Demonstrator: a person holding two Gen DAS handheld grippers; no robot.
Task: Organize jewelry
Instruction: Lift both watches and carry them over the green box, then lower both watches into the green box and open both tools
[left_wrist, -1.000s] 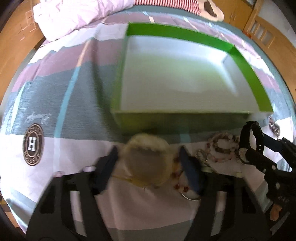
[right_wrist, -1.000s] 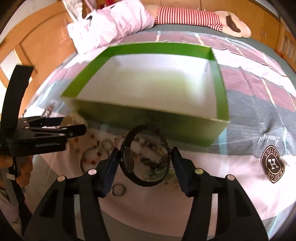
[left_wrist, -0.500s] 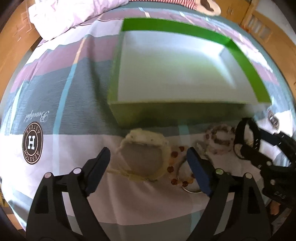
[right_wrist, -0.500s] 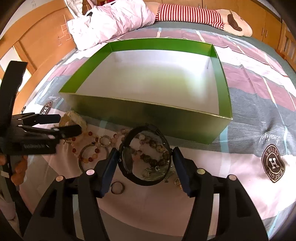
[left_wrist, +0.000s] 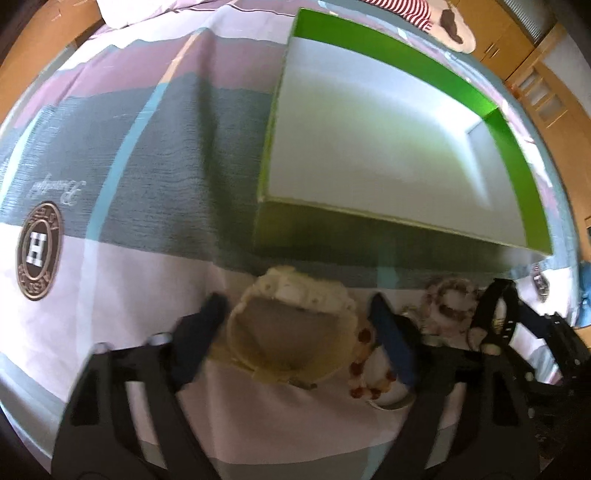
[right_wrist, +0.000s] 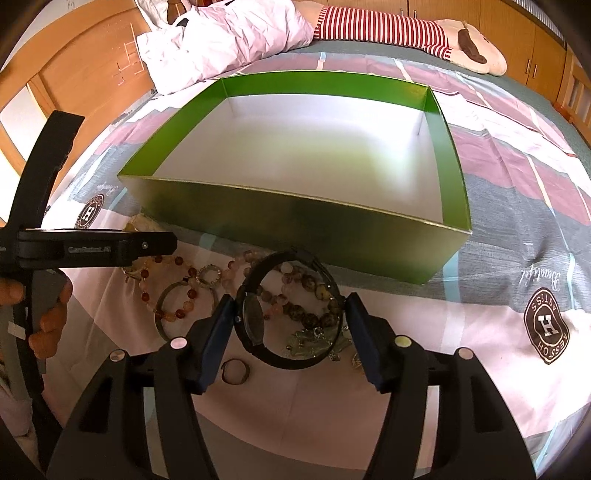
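1. While the right gripper (right_wrist: 290, 325) pinches a black round watch-like bangle (right_wrist: 291, 310) between its blue pads, holding it just above the jewelry pile, the left gripper (left_wrist: 301, 325) has its jaws set wide on either side of a cream fuzzy ring-shaped hair tie (left_wrist: 291, 328); whether the pads touch it I cannot tell (that view is blurred).
2. Beneath and beside the right jaws, on the bedsheet: a mottled brown-and-grey bead bracelet (right_wrist: 310, 295), an amber-and-red bead bracelet (right_wrist: 173, 291), a plain thin metal bangle (right_wrist: 184, 310), a small rhinestone ring (right_wrist: 209, 275) and a dull metal finger ring (right_wrist: 234, 371).
3. Just beyond the pile stands the shallow green cardboard box with white inside (right_wrist: 295, 218), nothing in it yet.
4. Step in hand, as I judge it: first pieces gripped or about to be; none stored. Next move calls for lifting the black bangle over the near wall and letting go over the white floor; the left needs to close on the hair tie before lifting.
5. Writing: round brown crest on the striped pink, grey and white bedsheet (right_wrist: 517, 236) shows a large "H" with lettering that looks like "AESSOH" (upside down), plus a script word, unclear. Small print on the left gripper's body is unreadable.
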